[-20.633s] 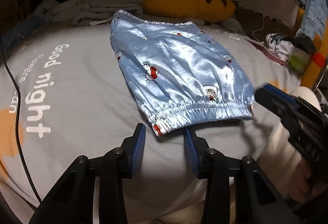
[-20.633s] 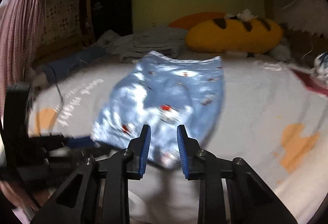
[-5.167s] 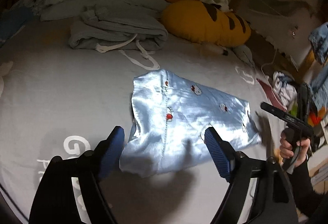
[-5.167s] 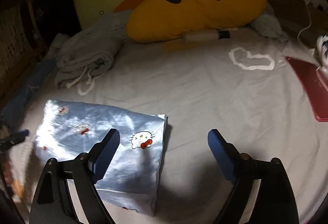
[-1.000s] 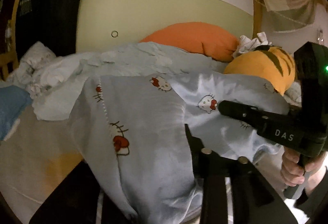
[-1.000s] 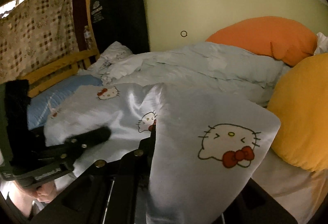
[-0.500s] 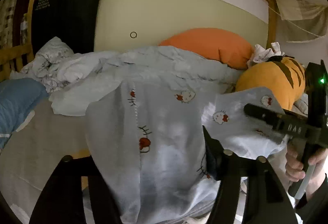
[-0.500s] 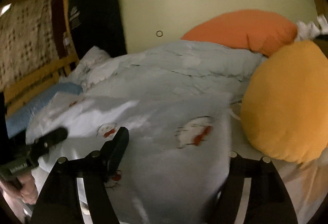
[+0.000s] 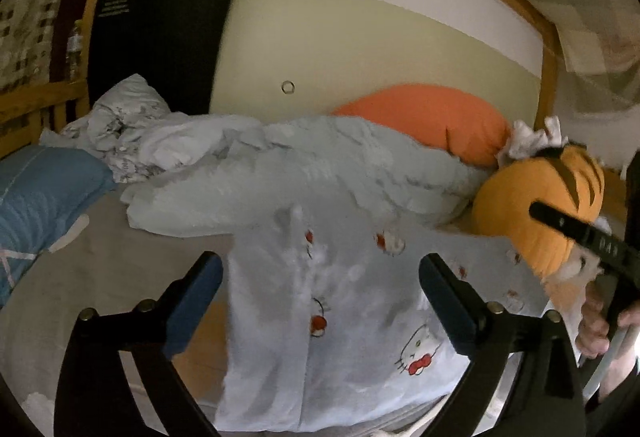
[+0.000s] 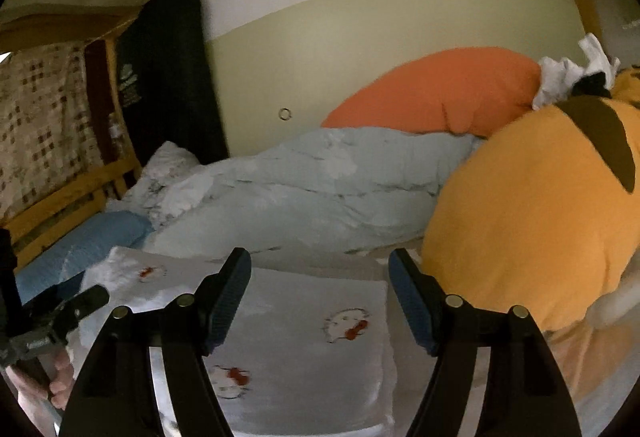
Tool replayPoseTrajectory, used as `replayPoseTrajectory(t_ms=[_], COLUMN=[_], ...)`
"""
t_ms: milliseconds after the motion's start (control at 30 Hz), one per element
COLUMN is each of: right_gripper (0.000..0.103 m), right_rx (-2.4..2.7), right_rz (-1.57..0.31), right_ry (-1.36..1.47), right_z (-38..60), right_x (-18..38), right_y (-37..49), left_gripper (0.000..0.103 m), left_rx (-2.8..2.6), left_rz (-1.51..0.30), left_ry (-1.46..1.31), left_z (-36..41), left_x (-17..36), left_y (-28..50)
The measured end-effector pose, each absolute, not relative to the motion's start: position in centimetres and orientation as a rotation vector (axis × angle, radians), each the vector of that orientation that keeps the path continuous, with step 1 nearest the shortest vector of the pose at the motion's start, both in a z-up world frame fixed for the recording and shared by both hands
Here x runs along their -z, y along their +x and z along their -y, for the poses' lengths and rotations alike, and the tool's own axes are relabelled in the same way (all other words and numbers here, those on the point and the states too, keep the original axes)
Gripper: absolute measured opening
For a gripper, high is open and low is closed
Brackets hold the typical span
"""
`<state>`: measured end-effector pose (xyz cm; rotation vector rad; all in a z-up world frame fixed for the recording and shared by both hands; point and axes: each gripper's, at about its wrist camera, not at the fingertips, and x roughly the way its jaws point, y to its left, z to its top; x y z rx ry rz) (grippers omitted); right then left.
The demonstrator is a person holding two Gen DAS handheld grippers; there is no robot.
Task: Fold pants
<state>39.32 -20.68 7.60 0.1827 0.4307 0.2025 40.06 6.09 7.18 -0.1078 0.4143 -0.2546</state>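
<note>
Your left gripper [image 9: 320,289] was spreading its jaws wider, and the blue pads stood on either side of the pants [image 9: 344,321] without pressing on them; the cloth lay loose between and below them. Your right gripper [image 10: 320,289] also stood with its jaws apart, clear of the fabric, nothing pinched. The pants, pale blue satin with cartoon cat prints, lay folded on the bed [image 9: 100,265], just in front of the crumpled light-blue duvet [image 9: 320,165] and beside the yellow plush pillow [image 10: 540,217]; motion blur softened their near edge, so their exact outline was hard to read. An orange pillow [image 10: 440,93] sat behind the duvet against the wall; a blue pillow [image 9: 36,193] lay off to the left.
</note>
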Motion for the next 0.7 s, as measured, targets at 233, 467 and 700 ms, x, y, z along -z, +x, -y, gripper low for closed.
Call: replayPoseTrajectory(t_ms=[233, 467, 700], right_gripper=[0.028, 0.028, 0.028], right_rx=[-0.262, -0.225, -0.149], right_rz=[-0.496, -0.534, -0.609], right_ry=[0.207, 0.16, 0.162], right_z=[18.3, 16.9, 18.2], right_x=[-9.0, -7.3, -3.1], right_y=[38.8, 39.6, 42.2], left_gripper=[0.049, 0.03, 0.031], left_rx=[0.222, 0.276, 0.227], left_rz=[-0.336, -0.434, -0.551], left_ry=[-0.06, -0.069, -0.184], left_z=[-5.4, -4.3, -6.3], left_x=[-9.9, -7.8, -2.9], left_y=[38.0, 39.8, 43.2])
